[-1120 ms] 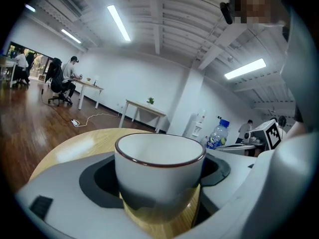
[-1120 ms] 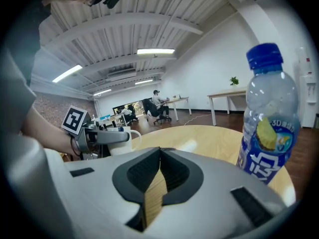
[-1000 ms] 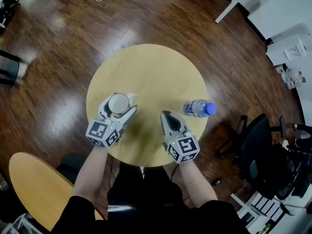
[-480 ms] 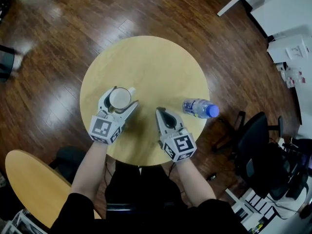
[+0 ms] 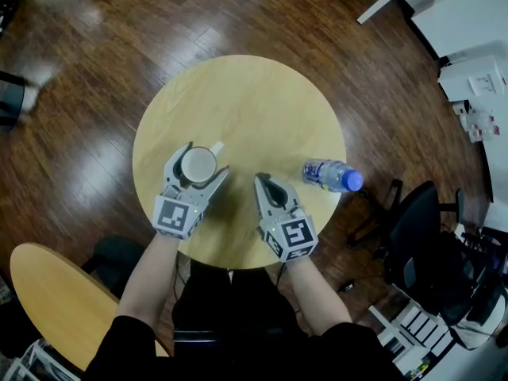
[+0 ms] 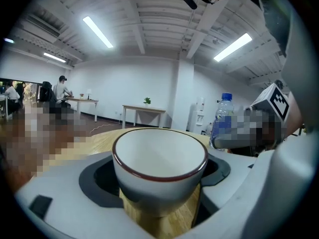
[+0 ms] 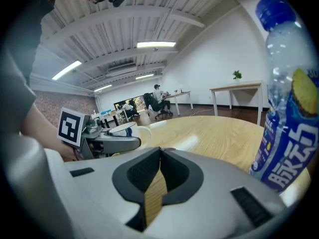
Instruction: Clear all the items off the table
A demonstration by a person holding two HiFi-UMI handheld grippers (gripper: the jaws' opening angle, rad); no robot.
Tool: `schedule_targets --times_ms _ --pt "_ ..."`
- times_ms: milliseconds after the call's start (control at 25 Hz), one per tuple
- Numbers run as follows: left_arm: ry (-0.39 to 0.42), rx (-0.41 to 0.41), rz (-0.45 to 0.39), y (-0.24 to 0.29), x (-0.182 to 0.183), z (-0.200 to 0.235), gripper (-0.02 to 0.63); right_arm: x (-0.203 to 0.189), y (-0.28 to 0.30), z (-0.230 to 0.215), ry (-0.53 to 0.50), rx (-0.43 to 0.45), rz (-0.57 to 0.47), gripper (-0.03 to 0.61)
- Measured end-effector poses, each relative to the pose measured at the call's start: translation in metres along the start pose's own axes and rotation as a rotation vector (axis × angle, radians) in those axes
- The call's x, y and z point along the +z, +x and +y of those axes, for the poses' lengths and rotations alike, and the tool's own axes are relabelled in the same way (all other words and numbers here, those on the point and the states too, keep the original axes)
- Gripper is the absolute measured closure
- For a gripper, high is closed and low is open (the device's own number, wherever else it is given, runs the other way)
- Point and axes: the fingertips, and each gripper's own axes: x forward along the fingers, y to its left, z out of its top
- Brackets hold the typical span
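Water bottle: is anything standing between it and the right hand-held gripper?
Nothing visible does. Only bare table lies between the shut, empty right hand-held gripper and the water bottle to its right; the cup is on its other side.

The left gripper [image 5: 206, 158] with the cup [image 5: 196, 167] and the right gripper [image 5: 262, 179] have drawn slightly closer together.
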Motion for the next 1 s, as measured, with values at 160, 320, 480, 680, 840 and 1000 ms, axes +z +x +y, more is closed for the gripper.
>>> schedule_targets --times_ms 160,320,480,680,840,1000 --pt "0.019 -0.015 0.037 0.001 -0.004 -0.003 0.193 0.004 -0.001 0.001 -0.003 -0.01 -0.006 0.572" --pt "-0.016 -0.018 0.046 0.001 0.0 -0.003 0.176 0.007 -0.007 0.001 -0.006 -0.015 -0.018 0.572" --pt "0.0 -0.017 0.042 -0.003 0.01 -0.005 0.176 0.013 -0.013 0.002 -0.014 -0.027 -0.038 0.572" --pt "-0.034 -0.01 0.028 -0.017 0.029 -0.012 0.176 0.025 -0.025 0.007 -0.028 -0.016 -0.073 0.572" --pt "-0.063 0.026 -0.011 -0.04 0.057 -0.022 0.204 0.04 -0.047 0.02 -0.049 -0.002 -0.108 0.515" --pt "-0.056 0.08 -0.06 -0.047 0.083 -0.02 0.204 0.058 -0.068 0.02 -0.065 -0.013 -0.149 0.515"
